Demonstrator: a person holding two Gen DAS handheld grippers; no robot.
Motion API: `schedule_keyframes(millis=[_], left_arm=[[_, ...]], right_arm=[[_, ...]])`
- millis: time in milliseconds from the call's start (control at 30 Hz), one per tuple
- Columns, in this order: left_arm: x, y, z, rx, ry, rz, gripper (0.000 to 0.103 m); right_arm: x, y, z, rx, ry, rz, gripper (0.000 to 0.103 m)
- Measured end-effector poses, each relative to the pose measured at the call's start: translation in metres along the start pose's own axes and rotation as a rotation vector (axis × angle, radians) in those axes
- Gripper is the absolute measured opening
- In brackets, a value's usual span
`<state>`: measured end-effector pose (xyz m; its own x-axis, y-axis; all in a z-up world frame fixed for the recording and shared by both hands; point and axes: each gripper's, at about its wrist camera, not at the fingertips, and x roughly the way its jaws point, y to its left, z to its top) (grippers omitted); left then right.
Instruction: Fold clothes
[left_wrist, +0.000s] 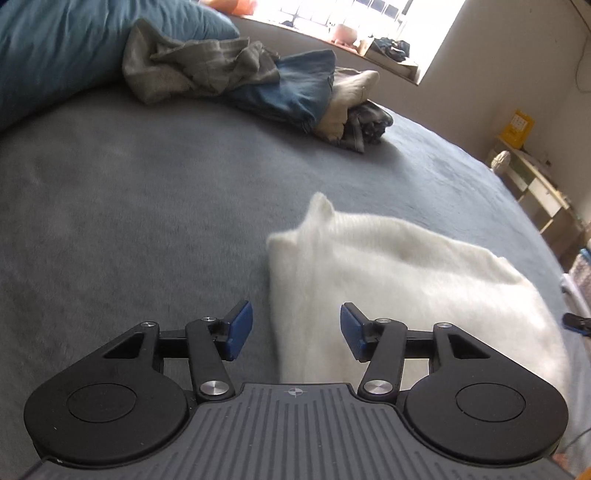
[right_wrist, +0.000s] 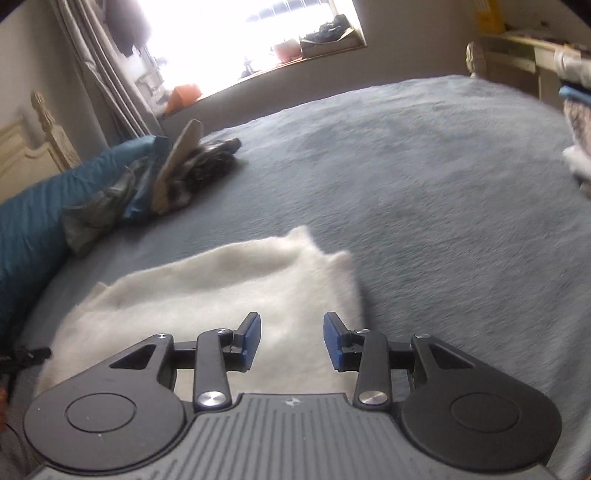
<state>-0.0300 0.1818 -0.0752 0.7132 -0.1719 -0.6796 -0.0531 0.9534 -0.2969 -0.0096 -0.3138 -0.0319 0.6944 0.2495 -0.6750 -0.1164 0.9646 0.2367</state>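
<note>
Surface: bed (left_wrist: 129, 206) w/ grey-blue fuzzy cover; everything lies on it.
Garment in hand: none held. White fleecy garment (left_wrist: 388, 288) lies on bed, already doubled over at least once, one far corner sticking up. Edges blurred in both views.
Left tool (left_wrist: 295, 334): jaws wide apart, nothing between them. Sits over garment's left edge; left pad over bare bed, right pad over white cloth. Touching or just above, can't tell.
Right tool (right_wrist: 291, 339): jaws wide, empty. Over garment's right side near its near-right edge; both pads look to be over white cloth.
Pile: heap of unfolded clothes (left_wrist: 258, 85) at far side of bed, well apart from white garment: grey plaid piece, jeans, cream piece, dark patterned piece. Leans on teal pillow (left_wrist: 74, 48).
Stage (est.): white piece partly folded; prob. next fold or smoothing, then rest of pile.
Risk 1: thick pile fabric, pads may pinch top layer only, so fold opens on lift.
Risk 2: left tool straddles the edge, could grab the bed cover along w/ garment and drag it.
Risk 3: raised far corner may flop back and leave the fold uneven.
Risk 4: uneven lift by the two tools would skew the edges.
</note>
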Motion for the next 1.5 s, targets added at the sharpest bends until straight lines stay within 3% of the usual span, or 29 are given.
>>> schedule_keyframes(millis=[67,200,233,333,467,567,600,700,800,833,867,967,1133,1300,1400,1500], left_arm=[[0.009,-0.003,0.006,0.004,-0.003,0.014,0.049],[0.023,-0.008,0.011,0.007,0.005,0.031,0.022],[0.025,-0.011,0.01,0.016,0.002,0.036,0.016],[0.023,-0.015,0.008,0.033,-0.02,0.045,0.013],[0.023,-0.01,0.008,0.011,-0.024,0.029,0.012],[0.027,-0.007,0.011,0.005,-0.009,0.016,0.018],[0.028,-0.006,0.012,-0.002,-0.004,0.011,0.021],[0.032,-0.005,0.015,-0.005,-0.003,0.005,0.022],[0.036,-0.007,0.015,0.01,-0.008,0.009,0.02],[0.036,-0.008,0.015,0.015,-0.015,0.013,0.017],[0.034,-0.01,0.014,0.021,-0.025,0.016,0.015],[0.031,-0.011,0.012,0.031,-0.048,0.018,0.013],[0.028,-0.012,0.013,0.028,-0.06,0.017,0.013],[0.034,-0.009,0.012,0.029,-0.046,0.022,0.013],[0.032,-0.009,0.011,0.029,-0.056,0.02,0.012],[0.035,-0.006,0.012,0.043,-0.037,0.012,0.019]], right_arm=[[0.011,-0.003,0.004,-0.009,0.004,-0.035,0.04],[0.034,-0.011,0.012,0.04,0.027,-0.019,0.037],[0.039,-0.012,0.013,0.049,0.035,-0.01,0.031],[0.049,-0.013,0.014,0.061,0.047,0.006,0.013],[0.042,-0.014,0.011,0.071,-0.013,0.003,0.01],[0.05,-0.027,0.01,0.147,0.012,0.044,0.011],[0.053,-0.032,0.011,0.175,0.024,0.064,0.015],[0.054,-0.035,0.016,0.18,0.009,0.089,0.047],[0.06,-0.033,0.017,0.178,0.013,0.086,0.04],[0.062,-0.033,0.018,0.177,0.016,0.085,0.021],[0.064,-0.032,0.018,0.176,0.018,0.083,0.01],[0.054,-0.026,0.014,0.141,-0.056,0.049,0.01],[0.052,-0.033,0.007,0.193,-0.106,0.032,0.009],[0.065,-0.039,0.004,0.224,-0.064,0.007,0.009],[0.057,-0.029,0.005,0.181,-0.101,0.002,0.009],[0.069,-0.037,0.003,0.222,-0.034,0.01,0.01]])
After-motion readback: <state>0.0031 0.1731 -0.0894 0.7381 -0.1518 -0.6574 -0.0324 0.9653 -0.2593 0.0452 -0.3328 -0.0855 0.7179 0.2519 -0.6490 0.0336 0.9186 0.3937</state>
